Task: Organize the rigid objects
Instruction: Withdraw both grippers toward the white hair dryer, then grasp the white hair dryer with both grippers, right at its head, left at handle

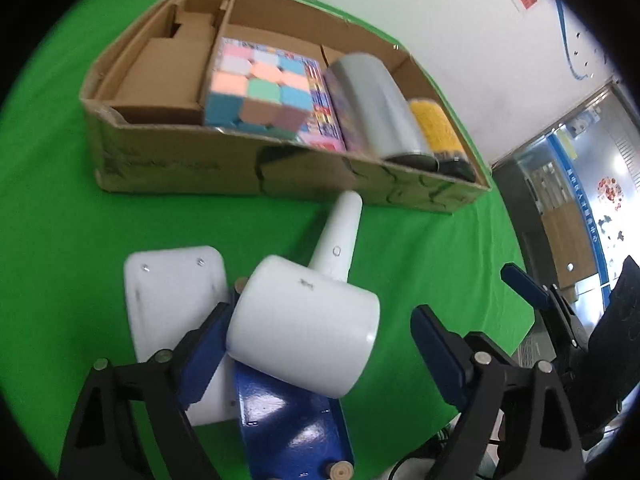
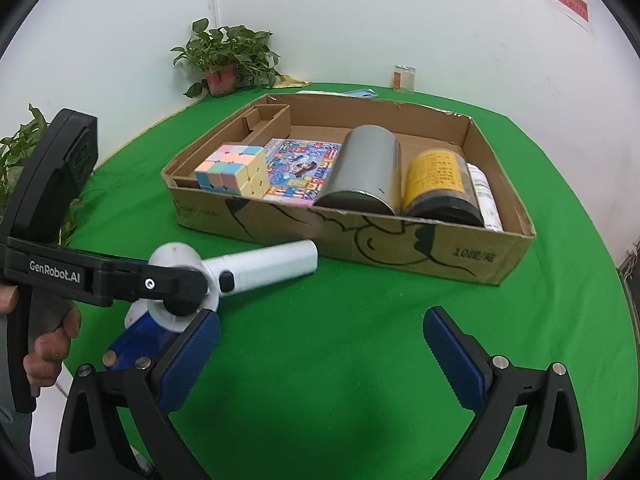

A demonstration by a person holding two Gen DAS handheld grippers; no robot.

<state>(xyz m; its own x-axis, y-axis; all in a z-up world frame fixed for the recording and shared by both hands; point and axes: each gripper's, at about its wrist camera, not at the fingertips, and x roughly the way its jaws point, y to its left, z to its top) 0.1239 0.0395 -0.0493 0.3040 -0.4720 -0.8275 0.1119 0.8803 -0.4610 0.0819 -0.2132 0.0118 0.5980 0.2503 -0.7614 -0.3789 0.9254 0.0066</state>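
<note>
2 sets of fingers are standing wide apart, neither clamping anything: the left gripper (image 1: 320,344) is straddling the white handheld device (image 1: 308,320), lying on the green worktop (image 2: 360,320) just before the cardboard box (image 2: 400,248). Closing off-centre on its rounded head is risking slippage. Its underside and blue base (image 1: 288,412) are staying partly hidden, and the right gripper (image 2: 320,356) is hovering empty.

Round table with green cloth (image 2: 360,360) fills most of both views. Directly on it: shallow cardboard box (image 2: 400,248) at centre, white hair dryer (image 2: 260,266) just in front of the box at lower left, lying over a white board (image 1: 172,280) and blue plate (image 1: 288,420). Potted plant (image 2: 224,60) and small glass jar (image 2: 404,77) sit at the far edge, top of frame.
</note>
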